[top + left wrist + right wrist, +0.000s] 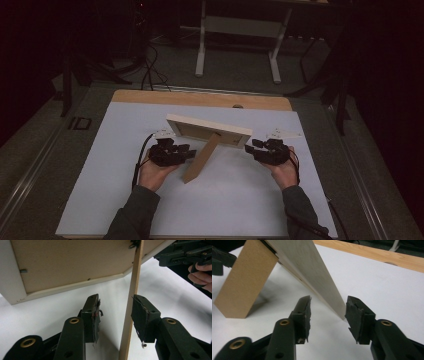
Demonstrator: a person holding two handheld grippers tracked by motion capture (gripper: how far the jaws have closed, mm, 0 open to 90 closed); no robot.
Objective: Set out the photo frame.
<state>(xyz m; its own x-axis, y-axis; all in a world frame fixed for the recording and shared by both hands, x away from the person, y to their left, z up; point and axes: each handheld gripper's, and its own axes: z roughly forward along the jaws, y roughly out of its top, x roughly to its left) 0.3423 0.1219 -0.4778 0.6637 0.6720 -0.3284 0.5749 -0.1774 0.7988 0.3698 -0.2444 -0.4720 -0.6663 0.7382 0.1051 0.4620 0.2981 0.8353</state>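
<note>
Picture frame [208,131] standing on white worktop [240,200], long axis left-right, back toward person, strut [201,158] angled toward person, left gripper [186,153] and right gripper [253,147] flanking, jaws spread.

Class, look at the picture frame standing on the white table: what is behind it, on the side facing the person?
The picture frame shows a brown backing board and a hinged stand leg propping it on the table. Its front is hidden.
</note>
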